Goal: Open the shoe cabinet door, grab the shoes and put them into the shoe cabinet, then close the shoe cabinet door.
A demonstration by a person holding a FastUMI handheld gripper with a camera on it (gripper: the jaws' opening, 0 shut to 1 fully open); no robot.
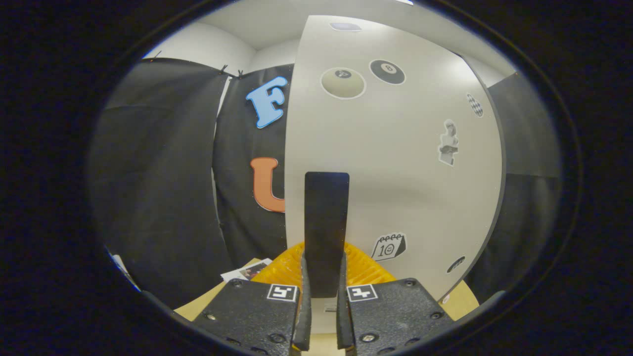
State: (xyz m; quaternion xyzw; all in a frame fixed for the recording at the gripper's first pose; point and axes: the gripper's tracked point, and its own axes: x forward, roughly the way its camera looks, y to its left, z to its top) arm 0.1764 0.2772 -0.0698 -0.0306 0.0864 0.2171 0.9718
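Door (395,163) handle (326,217) pinched between clenched fingers (324,296); a steady arc about the hinge should swing it without slipping.

On the white cabinet door (395,163) there are stickers. One near the top is a black billiard ball (387,71) with the number 8. Beside it, a pale ball sticker (343,82) has a small dark spot whose number I cannot read. Low on the door, a calendar sticker (389,246) shows the number 10. The gripper (324,316), its fingers closed on the door's dark handle (325,227), carries two square black-and-white marker tags
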